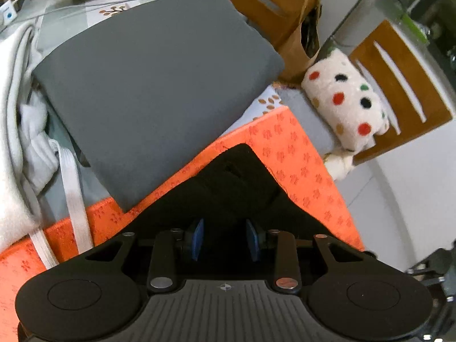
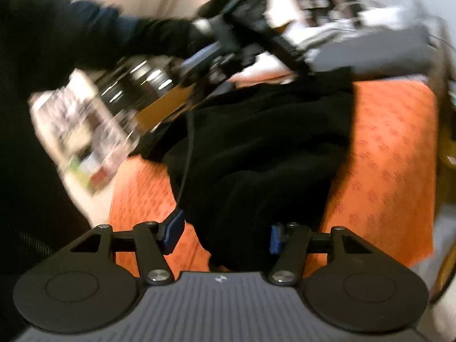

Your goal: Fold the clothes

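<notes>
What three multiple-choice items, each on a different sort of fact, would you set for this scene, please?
1. Where does the folded grey garment lie?
A. On the table, its near corner over the orange cloth
B. On the wooden chair
C. Inside the paper bag

2. What colour is the cloth under the black garment?
A. Blue
B. Orange
C. Green

3. How does the right gripper stand?
A. Shut on the grey garment
B. Shut on nothing
C. Open, astride the black garment

Key:
1 A: the grey garment rests on the table and overlaps the orange cloth.
2 B: orange shows on both sides of the black garment.
3 C: the right gripper has its pads apart, and orange cloth shows beside the left pad.
</notes>
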